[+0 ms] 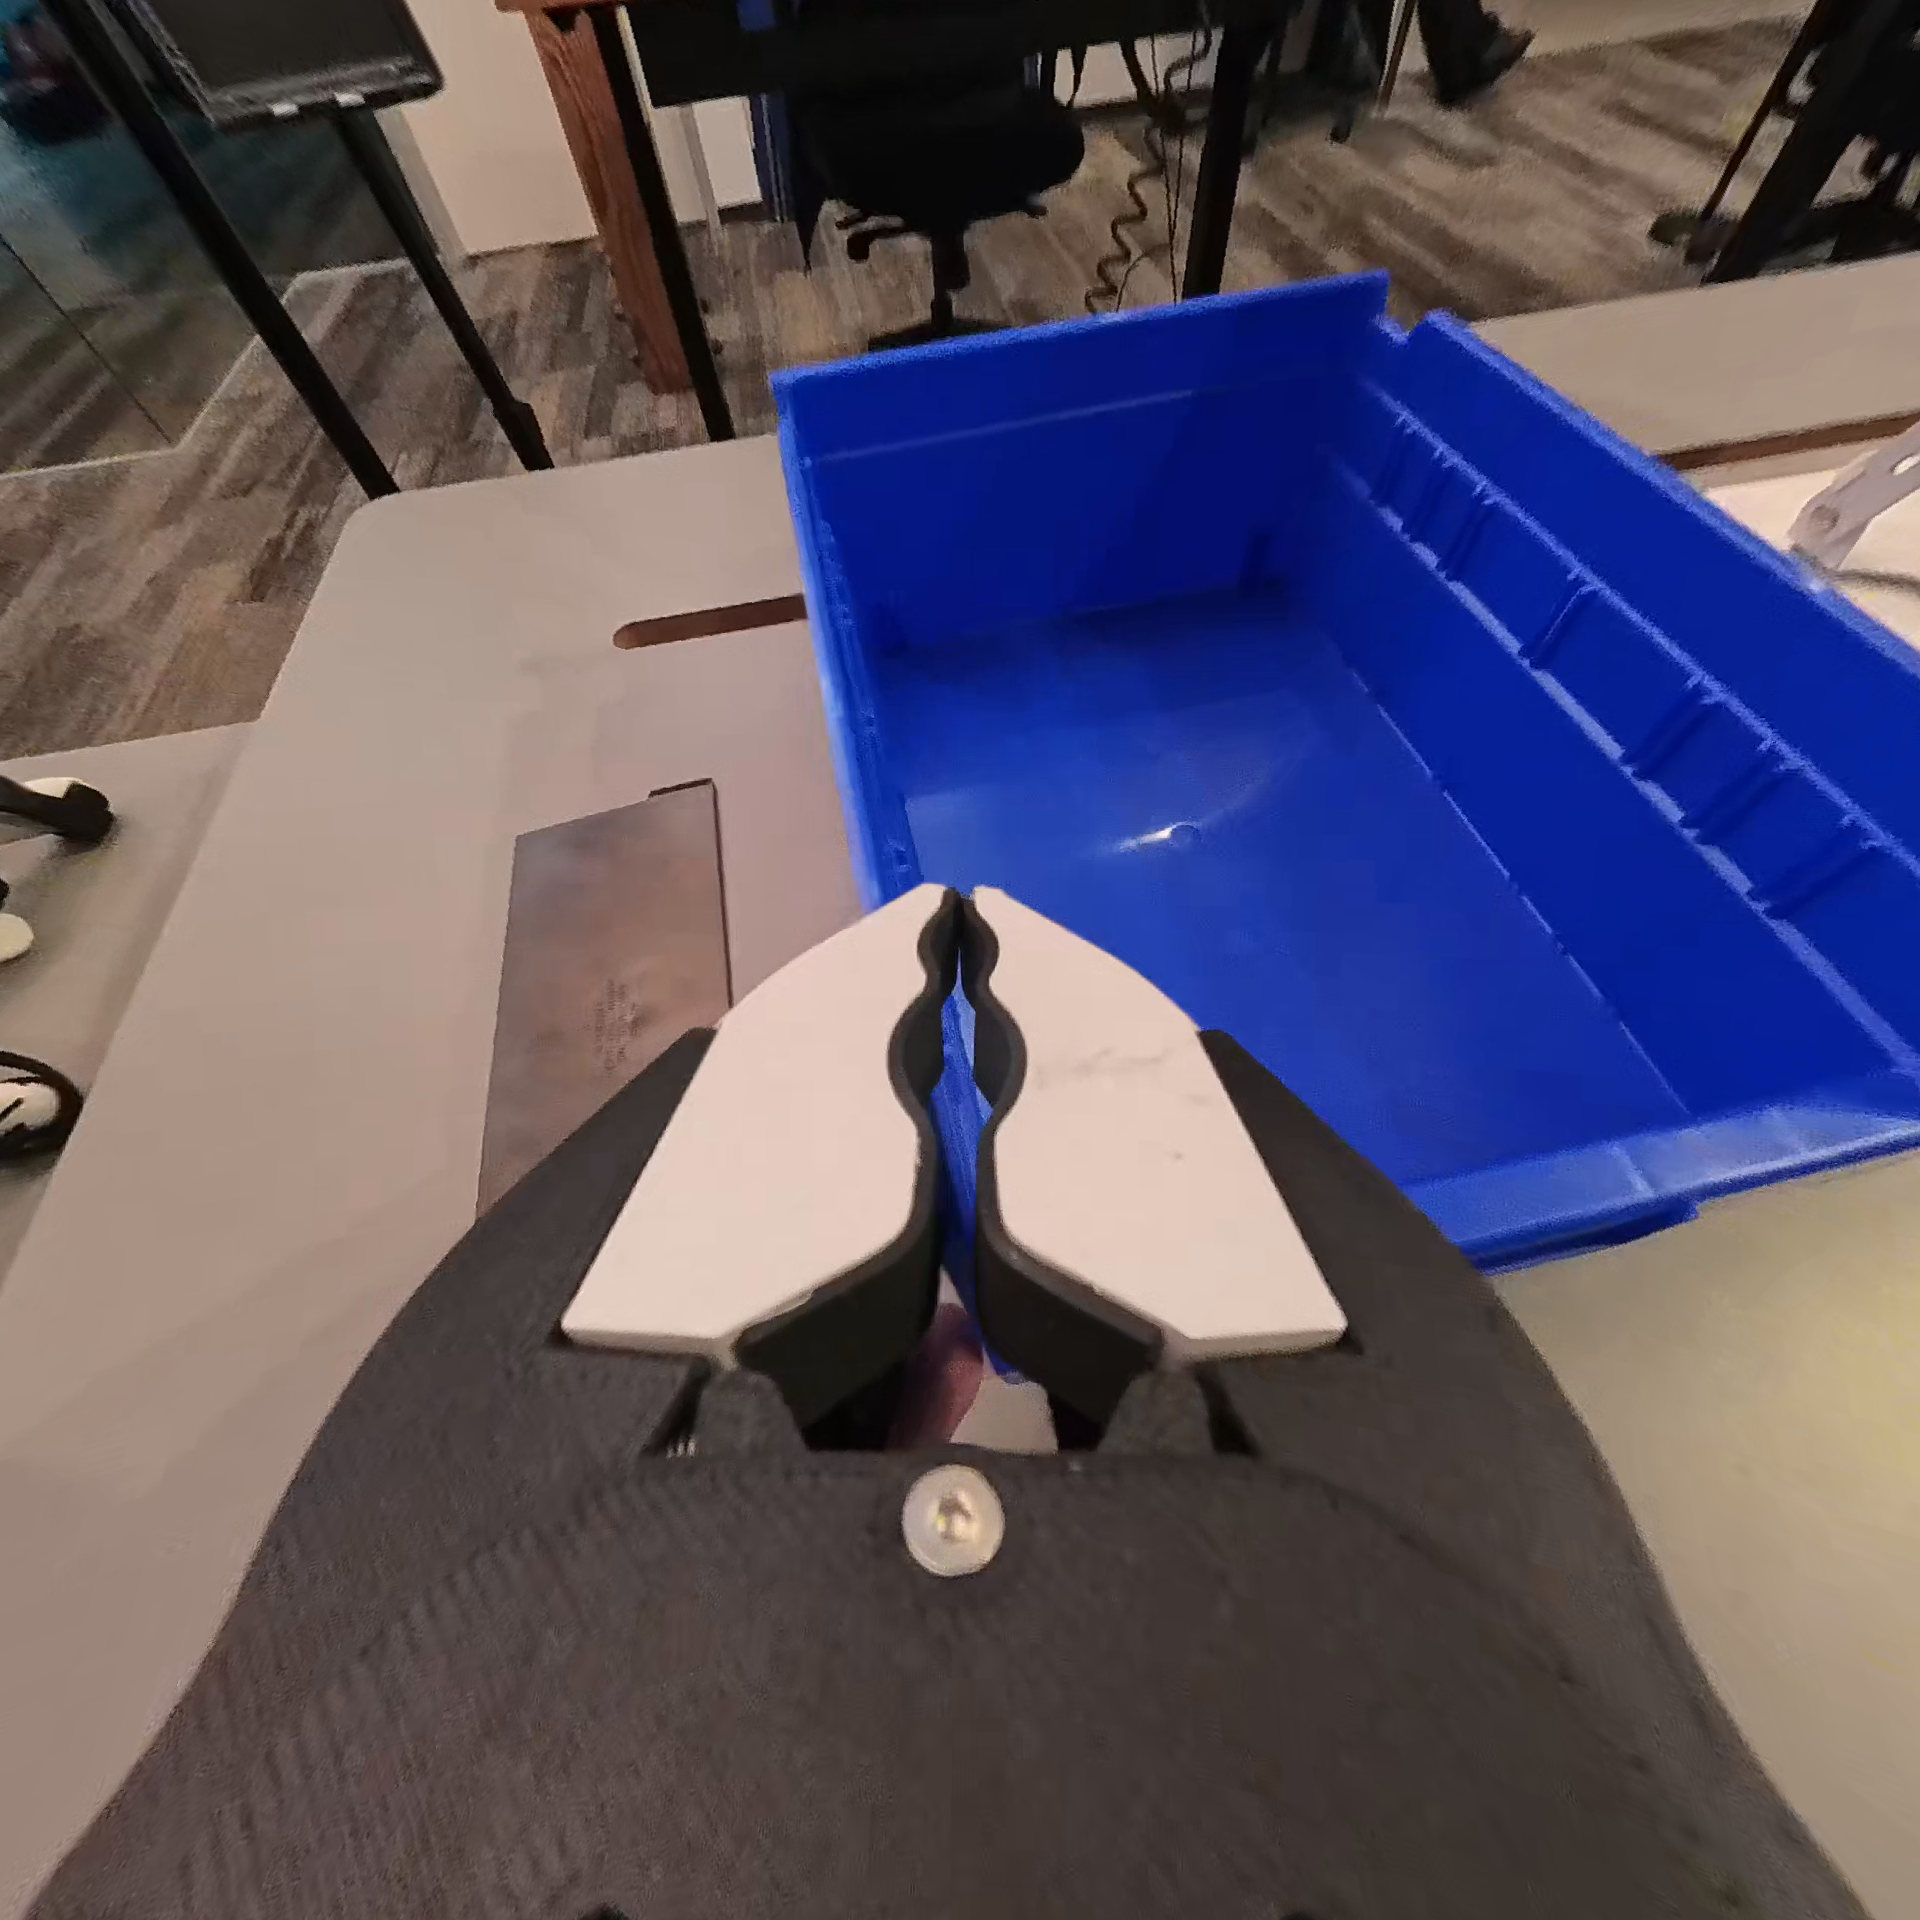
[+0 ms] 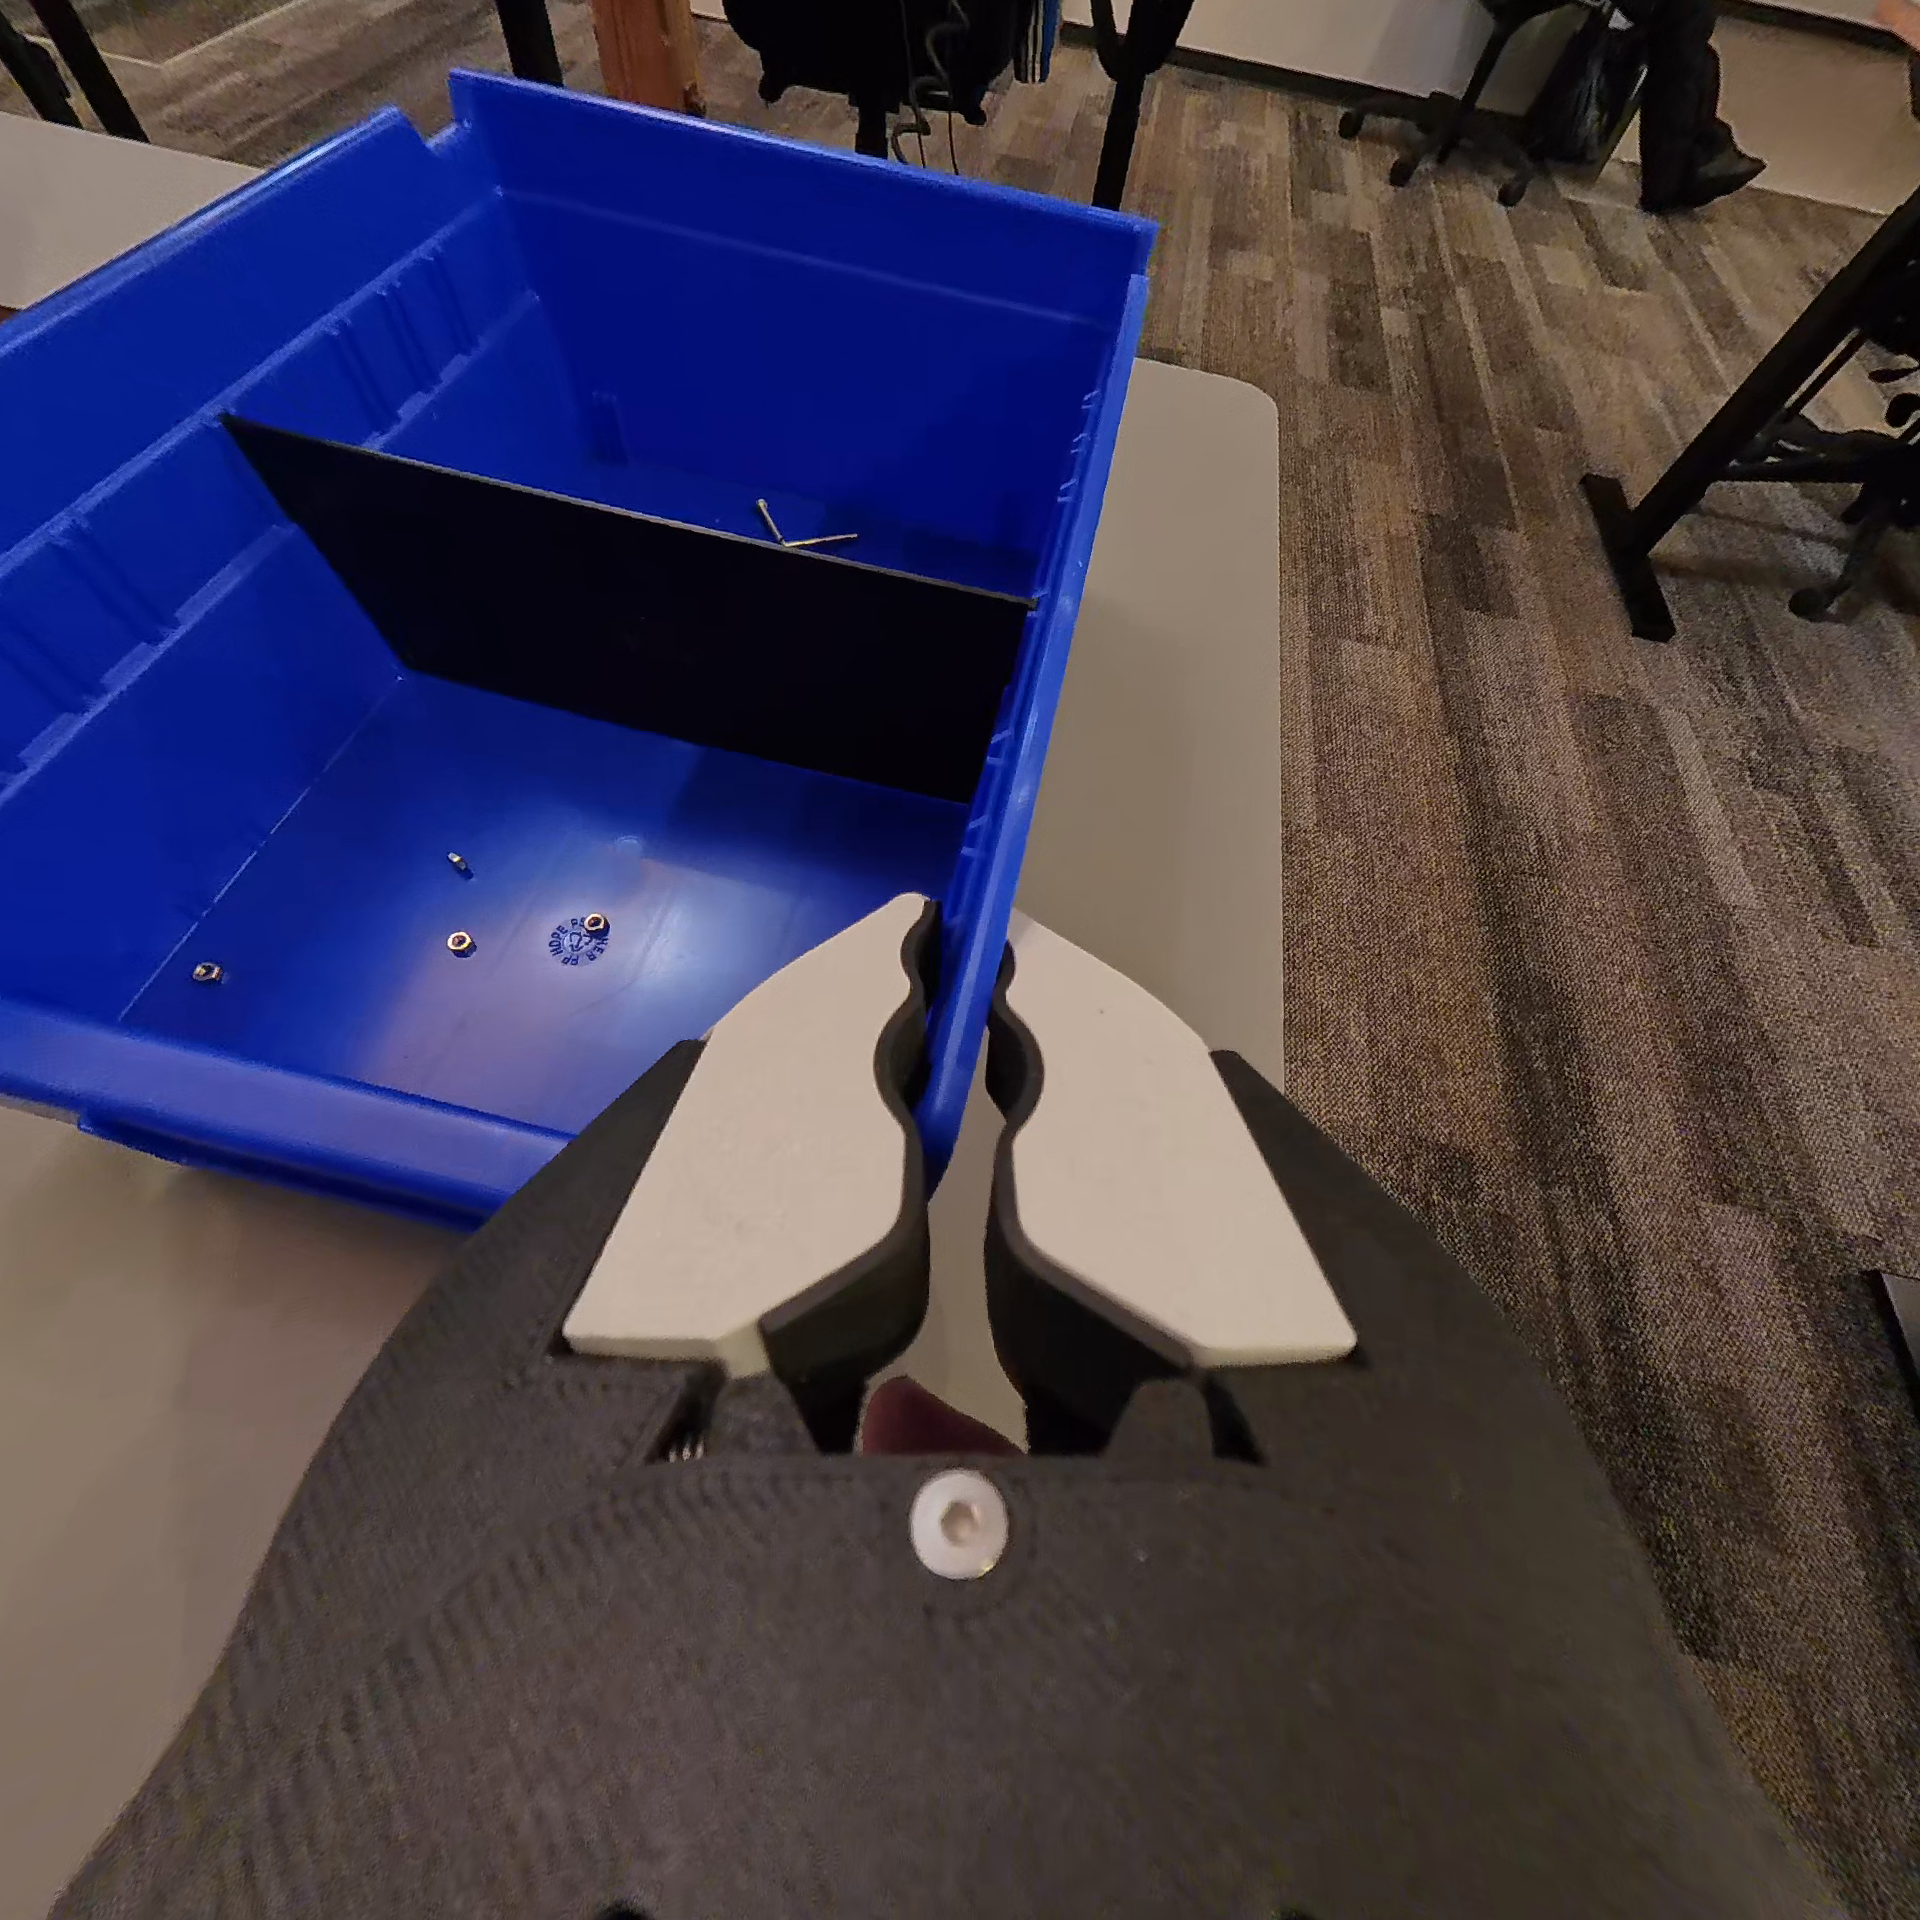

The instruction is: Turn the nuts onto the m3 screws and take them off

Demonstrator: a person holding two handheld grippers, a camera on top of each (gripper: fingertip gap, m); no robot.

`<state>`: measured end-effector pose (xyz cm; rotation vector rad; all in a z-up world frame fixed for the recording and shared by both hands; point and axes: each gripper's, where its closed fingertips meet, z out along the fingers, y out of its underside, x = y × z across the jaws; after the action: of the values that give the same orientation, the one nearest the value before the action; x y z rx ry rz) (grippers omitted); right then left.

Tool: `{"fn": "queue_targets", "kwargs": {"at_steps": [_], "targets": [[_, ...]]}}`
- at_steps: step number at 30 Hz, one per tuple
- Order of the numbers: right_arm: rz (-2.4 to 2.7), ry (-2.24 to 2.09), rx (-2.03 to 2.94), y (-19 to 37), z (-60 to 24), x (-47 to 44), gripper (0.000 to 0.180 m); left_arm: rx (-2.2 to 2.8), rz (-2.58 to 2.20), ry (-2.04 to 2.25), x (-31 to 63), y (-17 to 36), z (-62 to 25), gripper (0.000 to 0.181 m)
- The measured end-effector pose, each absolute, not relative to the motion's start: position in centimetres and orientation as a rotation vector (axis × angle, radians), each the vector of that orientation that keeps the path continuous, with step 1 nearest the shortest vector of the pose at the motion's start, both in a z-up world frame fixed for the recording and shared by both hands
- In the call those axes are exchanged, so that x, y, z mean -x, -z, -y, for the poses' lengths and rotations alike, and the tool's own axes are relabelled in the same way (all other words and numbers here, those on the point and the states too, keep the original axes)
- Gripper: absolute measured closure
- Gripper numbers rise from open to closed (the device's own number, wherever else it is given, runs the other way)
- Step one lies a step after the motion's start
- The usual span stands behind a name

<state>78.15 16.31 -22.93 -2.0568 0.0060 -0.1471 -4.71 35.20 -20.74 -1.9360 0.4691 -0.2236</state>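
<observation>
Right hand-held gripper (image 2: 968, 920), four nuts (image 2: 458, 941)

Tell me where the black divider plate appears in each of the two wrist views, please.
Left wrist view: not in it.
Right wrist view: the black divider stands across the blue bin, left of centre, in the upper half.
Shared landmark: the grey table.
</observation>
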Motion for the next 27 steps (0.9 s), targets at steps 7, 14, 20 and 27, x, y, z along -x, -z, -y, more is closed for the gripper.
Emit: {"fn": "queue_targets", "kwargs": {"at_steps": [7, 14, 20, 27], "targets": [[0.002, 0.154, 2.057, 22.9, -16.2, -78.1, 0.173, 1.995, -0.463, 0.256, 5.3, 20.6, -34.2, 0.169], [0.007, 0.152, 2.053, 22.9, -16.2, -78.1, 0.173, 2.023, -0.482, 0.132, 5.5, 19.7, -34.5, 0.154], [0.008, 0.15, 2.054, 22.9, -16.3, -78.2, 0.173, 2.204, -0.484, 0.146, 6.5, 22.2, -34.7, 0.126], [0.004, 0.141, 2.043, 22.9, -16.3, -78.2, 0.173, 2.175, -0.464, 0.291, 5.0, 24.8, -35.8, 0.175]]}}
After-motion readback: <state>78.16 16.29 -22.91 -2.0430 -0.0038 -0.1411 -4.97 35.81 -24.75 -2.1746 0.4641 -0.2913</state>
